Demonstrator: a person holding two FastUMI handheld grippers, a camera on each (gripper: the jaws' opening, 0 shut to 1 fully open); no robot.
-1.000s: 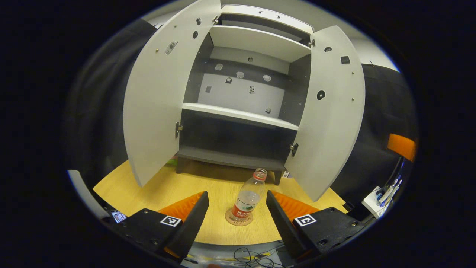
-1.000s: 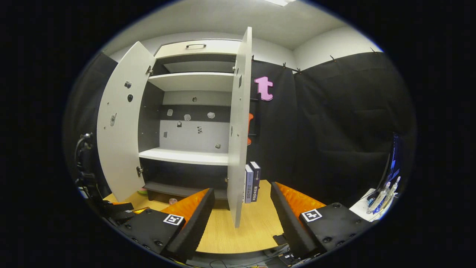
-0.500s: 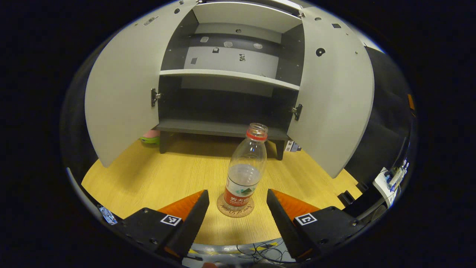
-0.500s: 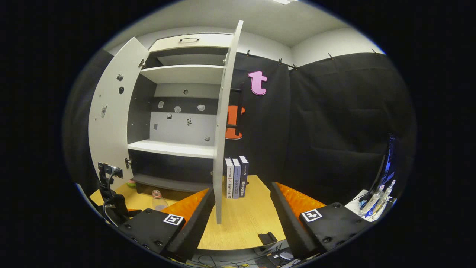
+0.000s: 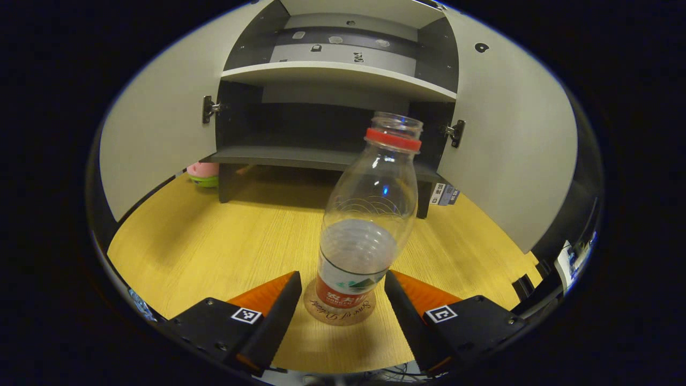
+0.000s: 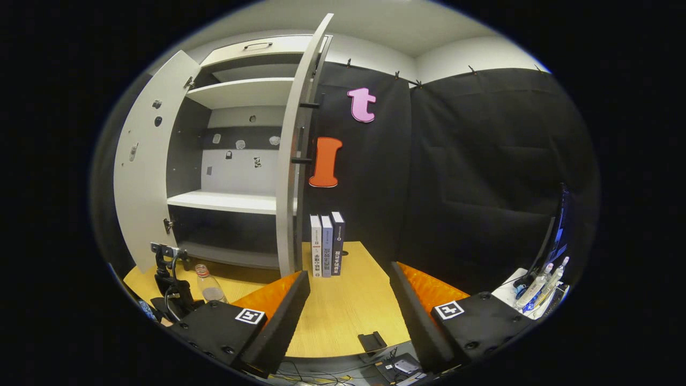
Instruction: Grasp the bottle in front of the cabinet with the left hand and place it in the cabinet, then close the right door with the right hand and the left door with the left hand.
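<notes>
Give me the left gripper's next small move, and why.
Probably close the left gripper on the water bottle: its open fingers already flank the label low down, apart from it. The bottle stands upright on a cork coaster, before the open cabinet.

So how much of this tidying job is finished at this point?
Nothing is finished yet. The bottle stands on a coaster on the table, outside the cabinet. In hand: the left hand-held gripper is open with the bottle's base between its fingers, not squeezed. Left to do: grasp it, put it in the cabinet, then shut the right door and left door, both wide open.
</notes>
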